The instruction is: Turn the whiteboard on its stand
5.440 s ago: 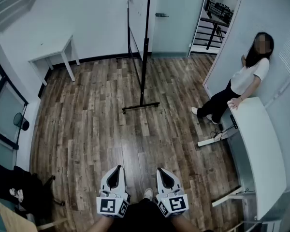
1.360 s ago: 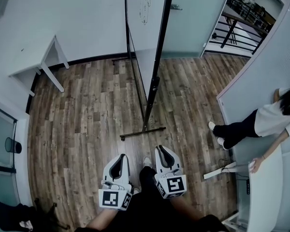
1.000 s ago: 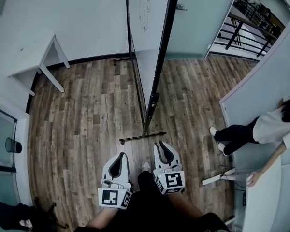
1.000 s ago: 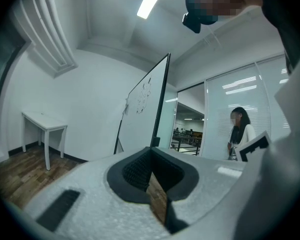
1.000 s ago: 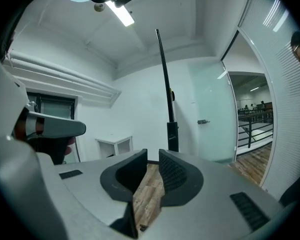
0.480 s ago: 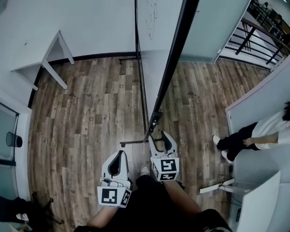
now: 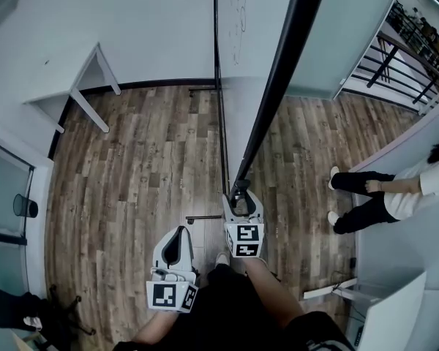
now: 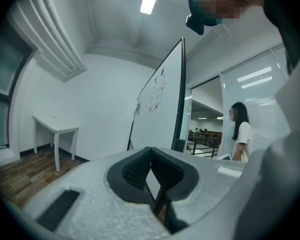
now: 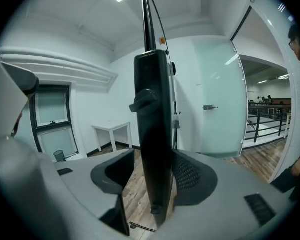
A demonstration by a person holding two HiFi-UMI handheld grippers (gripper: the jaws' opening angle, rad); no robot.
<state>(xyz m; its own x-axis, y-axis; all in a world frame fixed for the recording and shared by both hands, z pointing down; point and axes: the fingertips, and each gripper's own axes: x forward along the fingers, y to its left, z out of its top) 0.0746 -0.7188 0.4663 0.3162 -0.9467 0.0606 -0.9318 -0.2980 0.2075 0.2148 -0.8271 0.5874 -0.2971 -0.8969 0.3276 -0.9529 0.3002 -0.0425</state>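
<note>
Whiteboard [image 7: 241,50] stands edge-on straight ahead. It is big and stiff, and likely slow to swing. Best hold is the black stand post [image 7: 274,86]. Right gripper [image 7: 239,194] jaws straddle the post, seemingly not yet clamped. Left gripper [image 7: 177,232] jaws are together and empty.

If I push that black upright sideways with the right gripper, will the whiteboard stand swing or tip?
The upright between the fingers of the right gripper looks like rigid metal, so it probably won't flex. The tall whiteboard over a thin floor bar suggests top-heaviness; pushing low seems safer. Wheels aren't visible, so it may drag on the floor.
</note>
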